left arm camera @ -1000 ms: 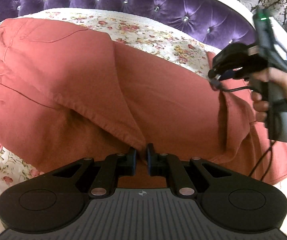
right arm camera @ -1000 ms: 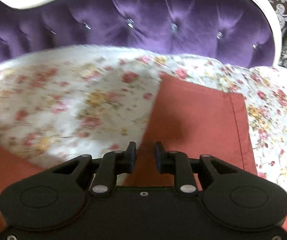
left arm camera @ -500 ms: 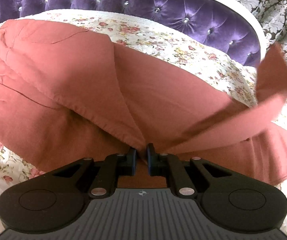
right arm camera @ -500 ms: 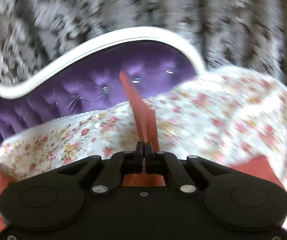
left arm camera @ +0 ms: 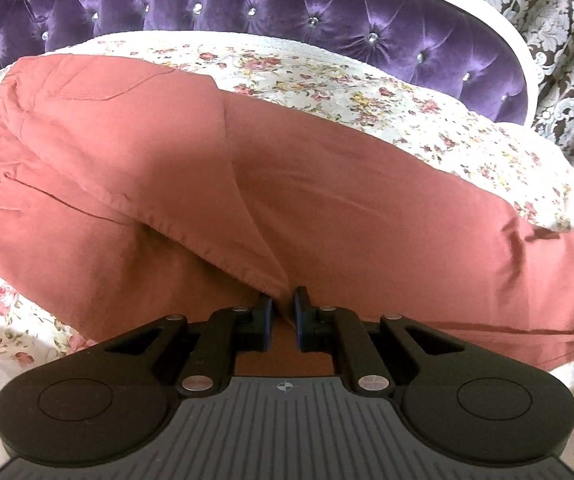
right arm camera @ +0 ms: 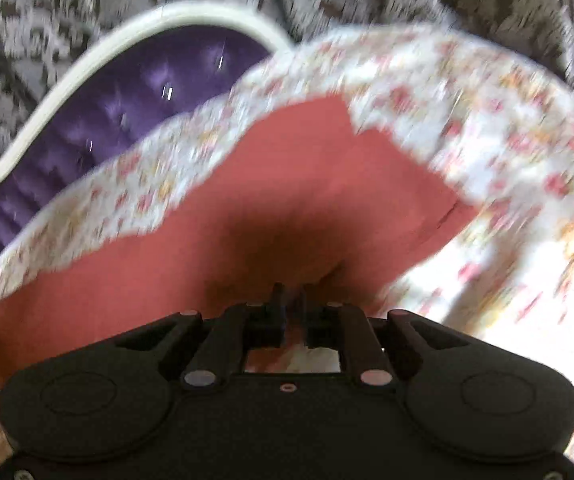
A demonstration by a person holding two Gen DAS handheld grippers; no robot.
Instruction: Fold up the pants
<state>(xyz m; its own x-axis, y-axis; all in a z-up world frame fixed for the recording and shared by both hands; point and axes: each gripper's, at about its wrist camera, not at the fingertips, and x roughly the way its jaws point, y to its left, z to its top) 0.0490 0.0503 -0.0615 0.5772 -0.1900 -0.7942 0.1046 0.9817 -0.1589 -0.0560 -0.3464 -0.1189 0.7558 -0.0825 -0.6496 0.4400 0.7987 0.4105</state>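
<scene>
Rust-red pants (left arm camera: 327,200) lie across the floral bedsheet (left arm camera: 327,80), waist at the left and legs running right. My left gripper (left arm camera: 282,306) is shut on a fold of the pants at the near edge, where the legs meet. In the blurred right wrist view, one pant leg (right arm camera: 287,184) lies spread flat just ahead of my right gripper (right arm camera: 292,298). Its jaws are opening, with a narrow gap between them. The leg's near edge lies at the fingertips, and the pads do not seem to press on it.
A purple tufted headboard (left arm camera: 287,4) with a white frame runs behind the bed and is also in the right wrist view (right arm camera: 127,112). A patterned grey-brown curtain (left arm camera: 567,40) hangs beyond it. The bedsheet (right arm camera: 487,160) drops off at the right.
The right gripper closed on the leg end, lifted it and swung it right. The leg now lies stretched flat, the jaws have parted, and the hand has left the left wrist view. The left gripper stayed put.
</scene>
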